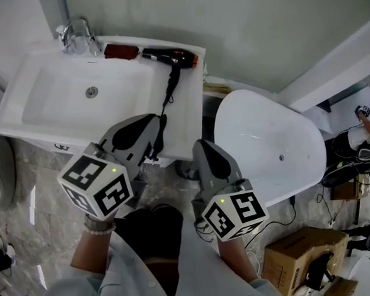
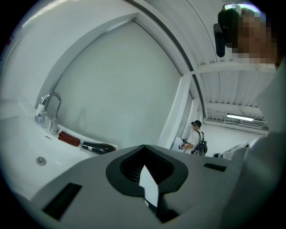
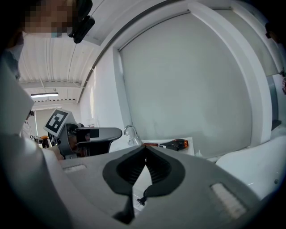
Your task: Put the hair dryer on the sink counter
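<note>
The black hair dryer (image 1: 172, 56) with an orange nozzle lies on the white sink counter (image 1: 186, 122), at its back right corner beside the basin. Its black cord (image 1: 168, 93) trails forward across the counter and over the front edge. My left gripper (image 1: 153, 119) hovers shut and empty at the counter's front edge, close by the hanging cord. My right gripper (image 1: 200, 144) hangs shut and empty just right of the counter. The left gripper view has the hair dryer (image 2: 99, 147) beyond the closed left gripper (image 2: 144, 146). The right gripper view has the hair dryer (image 3: 175, 144) past the closed right gripper (image 3: 145, 147).
A chrome faucet (image 1: 79, 34) stands at the back of the basin, and a flat red item (image 1: 121, 51) lies just left of the dryer. A white bathtub (image 1: 267, 145) stands to the right, a cardboard box (image 1: 303, 256) on the floor beyond. A person (image 2: 196, 136) stands far off.
</note>
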`<state>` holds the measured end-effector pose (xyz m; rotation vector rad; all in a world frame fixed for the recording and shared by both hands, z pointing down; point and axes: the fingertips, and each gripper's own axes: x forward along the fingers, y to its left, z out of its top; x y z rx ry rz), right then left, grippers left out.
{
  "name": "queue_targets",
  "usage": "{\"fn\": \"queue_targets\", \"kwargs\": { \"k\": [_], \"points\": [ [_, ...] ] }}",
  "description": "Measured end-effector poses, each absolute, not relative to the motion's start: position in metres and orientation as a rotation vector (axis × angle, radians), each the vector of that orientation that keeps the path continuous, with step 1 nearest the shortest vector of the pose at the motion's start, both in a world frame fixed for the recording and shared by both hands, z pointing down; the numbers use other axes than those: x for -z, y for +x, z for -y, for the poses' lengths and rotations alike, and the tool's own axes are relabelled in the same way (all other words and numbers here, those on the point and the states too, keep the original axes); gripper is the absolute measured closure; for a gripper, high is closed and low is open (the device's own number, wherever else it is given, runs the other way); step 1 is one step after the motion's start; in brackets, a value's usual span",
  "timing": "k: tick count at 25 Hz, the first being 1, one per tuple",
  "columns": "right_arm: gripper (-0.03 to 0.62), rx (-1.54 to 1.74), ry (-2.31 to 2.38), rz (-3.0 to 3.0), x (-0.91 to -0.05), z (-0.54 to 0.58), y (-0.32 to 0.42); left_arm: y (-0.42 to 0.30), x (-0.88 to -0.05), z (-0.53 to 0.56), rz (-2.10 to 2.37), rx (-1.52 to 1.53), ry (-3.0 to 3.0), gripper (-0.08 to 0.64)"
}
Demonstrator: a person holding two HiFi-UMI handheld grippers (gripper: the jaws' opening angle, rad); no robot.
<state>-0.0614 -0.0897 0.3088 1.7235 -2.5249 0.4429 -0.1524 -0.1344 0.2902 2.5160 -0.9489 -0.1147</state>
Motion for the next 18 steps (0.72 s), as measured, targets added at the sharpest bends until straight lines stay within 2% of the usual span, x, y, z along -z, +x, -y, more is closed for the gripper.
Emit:
{"fn": "queue_targets", "kwargs": {
  "k": [18],
  "points": [
    [0.594, -0.443, 1.721, 2.517, -0.312, 0.1, -0.072, -0.154, -0.29, 0.144, 0.904, 0.117, 2.524, 0.555]
  ]
}}
